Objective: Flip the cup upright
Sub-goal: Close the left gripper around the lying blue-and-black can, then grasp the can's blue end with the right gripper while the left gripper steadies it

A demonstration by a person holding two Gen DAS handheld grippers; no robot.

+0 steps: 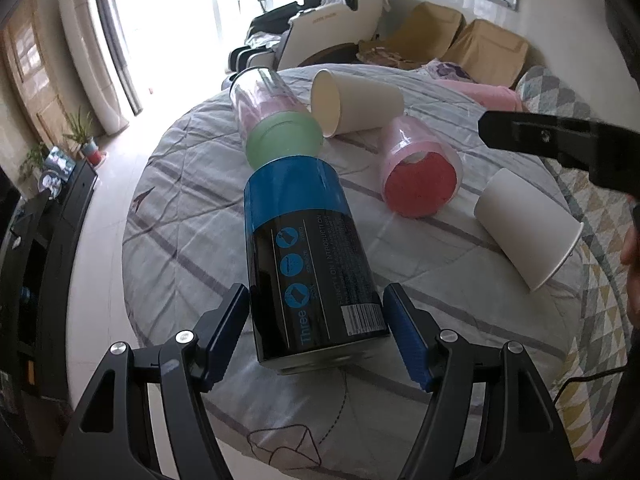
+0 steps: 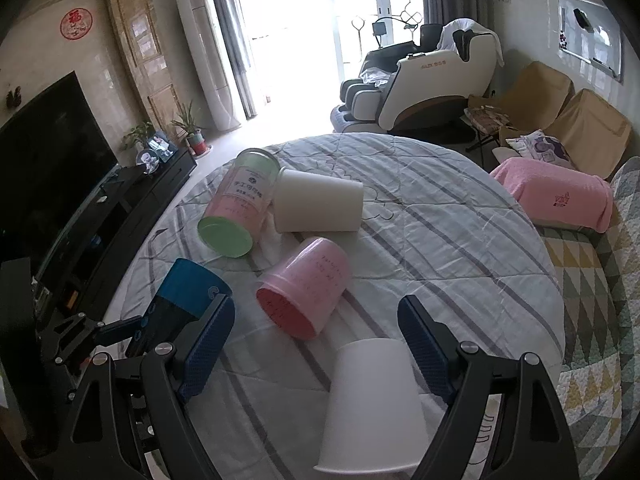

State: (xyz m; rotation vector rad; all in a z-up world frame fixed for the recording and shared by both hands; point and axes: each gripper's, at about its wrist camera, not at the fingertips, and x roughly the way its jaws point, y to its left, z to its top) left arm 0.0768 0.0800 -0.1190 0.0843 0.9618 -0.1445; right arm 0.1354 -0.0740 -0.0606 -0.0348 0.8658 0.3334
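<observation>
A black-and-blue can (image 1: 308,264) lies on its side on the round cloth-covered table (image 1: 192,200), its base between the open fingers of my left gripper (image 1: 316,320); the pads look just clear of it. My right gripper (image 2: 316,344) is open around a white paper cup (image 2: 368,404) lying on its side, rim toward me. That cup (image 1: 528,224) also shows at the right of the left wrist view. The can (image 2: 180,300) and left gripper show at the left of the right wrist view.
Also lying on the table are a clear jar with a green lid (image 2: 236,204), a second white cup (image 2: 316,208) and a pink jar with a red end (image 2: 304,288). A TV cabinet (image 2: 120,216) stands left, a sofa with a pink towel (image 2: 560,196) right.
</observation>
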